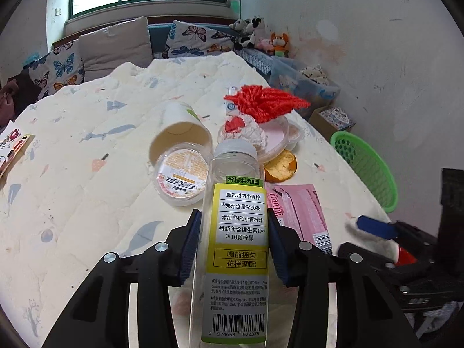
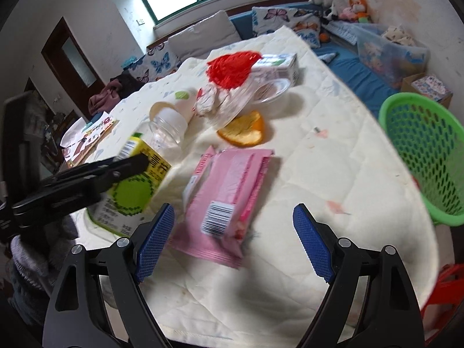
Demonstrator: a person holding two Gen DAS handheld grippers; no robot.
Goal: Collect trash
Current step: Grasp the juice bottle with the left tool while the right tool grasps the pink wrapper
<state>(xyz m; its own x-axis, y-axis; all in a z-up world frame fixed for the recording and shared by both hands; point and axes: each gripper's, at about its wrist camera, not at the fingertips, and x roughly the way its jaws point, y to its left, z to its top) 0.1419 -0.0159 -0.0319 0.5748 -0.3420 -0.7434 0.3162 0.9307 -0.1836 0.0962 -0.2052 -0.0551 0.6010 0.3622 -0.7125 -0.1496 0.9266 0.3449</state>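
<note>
Quilt-covered desk strewn with trash. Green mesh basket at the desk's right edge, well apart from the litter. Clear juice bottle with yellow label and white cap, clamped at mid-body between the blue pads of the left tongs. Pink Franzzi wrapper flat on the quilt, just ahead of the right tongs, spread wide with nothing held. Tipped paper cup and round lidded tub left of the bottle. Red yarn clump, orange peel farther back.
</note>
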